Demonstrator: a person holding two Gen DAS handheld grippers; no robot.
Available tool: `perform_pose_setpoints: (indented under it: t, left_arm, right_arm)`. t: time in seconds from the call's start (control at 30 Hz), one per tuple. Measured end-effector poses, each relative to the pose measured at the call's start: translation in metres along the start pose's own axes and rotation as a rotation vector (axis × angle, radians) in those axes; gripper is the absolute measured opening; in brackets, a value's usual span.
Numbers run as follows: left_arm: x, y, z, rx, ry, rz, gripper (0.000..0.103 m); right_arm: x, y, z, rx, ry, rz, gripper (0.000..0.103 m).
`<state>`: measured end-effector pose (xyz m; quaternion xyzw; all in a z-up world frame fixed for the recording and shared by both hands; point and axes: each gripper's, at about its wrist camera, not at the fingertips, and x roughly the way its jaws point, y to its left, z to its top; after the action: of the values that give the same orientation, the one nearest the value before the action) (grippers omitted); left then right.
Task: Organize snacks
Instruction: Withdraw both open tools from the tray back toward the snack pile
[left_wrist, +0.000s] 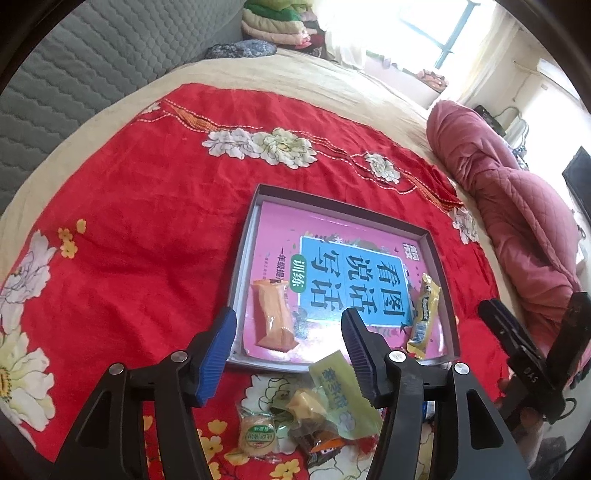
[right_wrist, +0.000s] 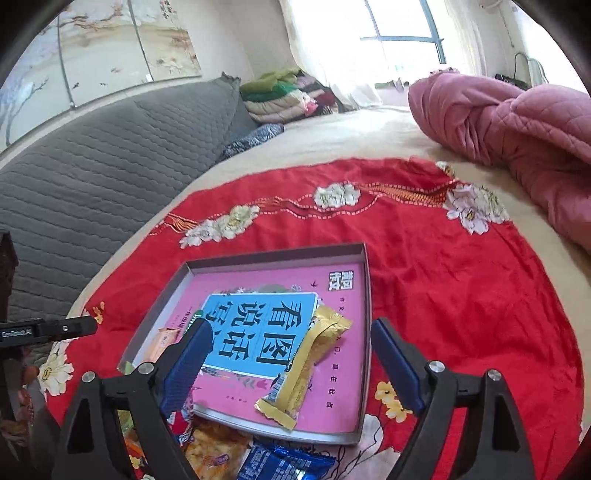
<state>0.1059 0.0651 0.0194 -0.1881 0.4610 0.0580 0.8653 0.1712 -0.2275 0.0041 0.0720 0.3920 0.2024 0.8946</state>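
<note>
A shallow grey box tray (left_wrist: 248, 236) holding a pink book lies on the red flowered cloth. Two snacks rest in it: an orange packet (left_wrist: 273, 314) at the left and a gold packet (left_wrist: 424, 314) at the right. My left gripper (left_wrist: 288, 328) hovers open above the tray's near edge, over the orange packet, with nothing between its pads. My right gripper (right_wrist: 291, 332) stands wide open above the gold packet (right_wrist: 306, 365), its pads apart from it. It also shows at the right of the left wrist view as the right gripper (left_wrist: 535, 314).
Loose snacks lie on the cloth before the tray: a green packet (left_wrist: 340, 387), a round cake (left_wrist: 256, 432), a blue packet (right_wrist: 284, 465) and an orange crisp bag (right_wrist: 214, 450). A pink quilt (right_wrist: 517, 129) lies at the right, a grey headboard (right_wrist: 92, 166) at the left.
</note>
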Motion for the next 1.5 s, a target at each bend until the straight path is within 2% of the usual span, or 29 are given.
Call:
perform_pose_setpoints:
  t: [0.17, 0.47, 1.2, 1.5]
  left_arm:
    - [-0.005, -0.002, -0.002, 0.014, -0.002, 0.002, 0.061]
    - [-0.008, -0.004, -0.01, 0.039, 0.009, -0.003, 0.061]
    - [-0.004, -0.002, -0.039, 0.095, 0.075, -0.032, 0.061]
    - [0.0, 0.013, -0.056, 0.12, 0.13, -0.018, 0.061]
  right_arm:
    - [-0.015, 0.001, 0.0, -0.015, -0.032, 0.005, 0.088]
    - [-0.029, -0.007, -0.004, 0.025, -0.032, 0.004, 0.088]
    - [-0.045, 0.005, -0.043, 0.02, 0.071, -0.012, 0.088]
    - [-0.047, 0.008, -0.052, 0.02, 0.099, -0.018, 0.088]
